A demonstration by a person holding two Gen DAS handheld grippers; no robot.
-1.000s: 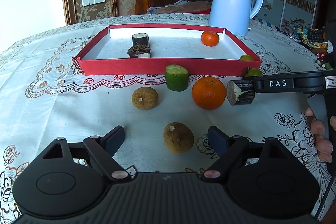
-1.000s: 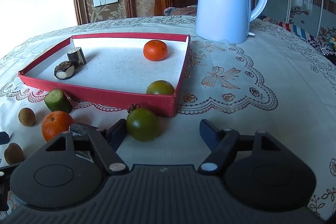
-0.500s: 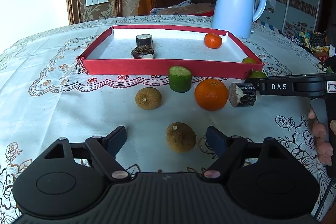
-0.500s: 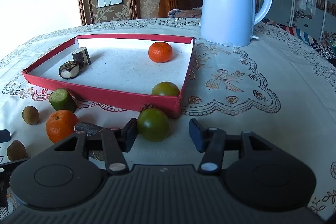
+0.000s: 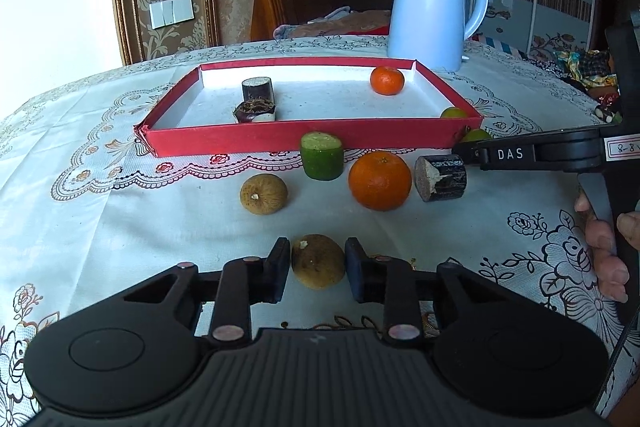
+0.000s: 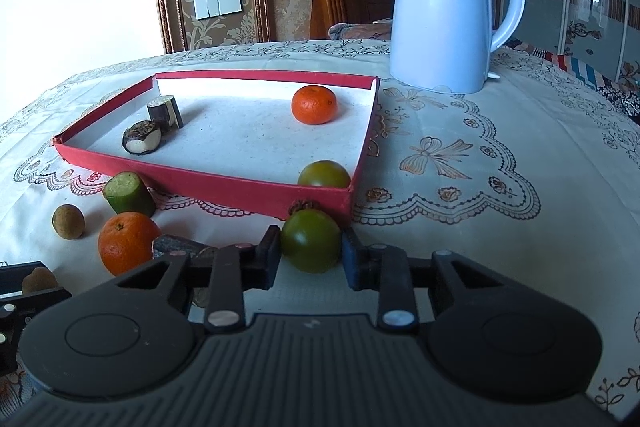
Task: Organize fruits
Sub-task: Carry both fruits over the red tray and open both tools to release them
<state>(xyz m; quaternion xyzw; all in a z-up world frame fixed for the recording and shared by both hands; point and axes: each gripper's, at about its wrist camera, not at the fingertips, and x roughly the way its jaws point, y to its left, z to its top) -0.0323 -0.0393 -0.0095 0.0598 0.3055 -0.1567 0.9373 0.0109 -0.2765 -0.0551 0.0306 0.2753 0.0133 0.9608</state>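
Note:
In the left wrist view my left gripper [image 5: 318,269] is closing tight on a brown round fruit [image 5: 318,261] that rests on the tablecloth, with a pad against each side. In the right wrist view my right gripper [image 6: 310,259] is closing on a green tomato [image 6: 311,241] just outside the near corner of the red tray [image 6: 200,179], and both pads touch it. The tray holds a small orange [image 6: 314,104], another green tomato [image 6: 324,174] and two dark cut pieces [image 6: 142,137].
Loose on the cloth before the tray lie a green cut piece [image 5: 322,155], a larger orange [image 5: 379,179], a second brown fruit [image 5: 263,193] and a dark cut stick [image 5: 440,178]. A pale blue kettle [image 5: 434,7] stands behind the tray. A person's fingers [image 5: 600,247] show at the right.
Both grippers went from wide open to closed, the left on the brown fruit and the right on the green tomato. Neither hand has shifted noticeably.

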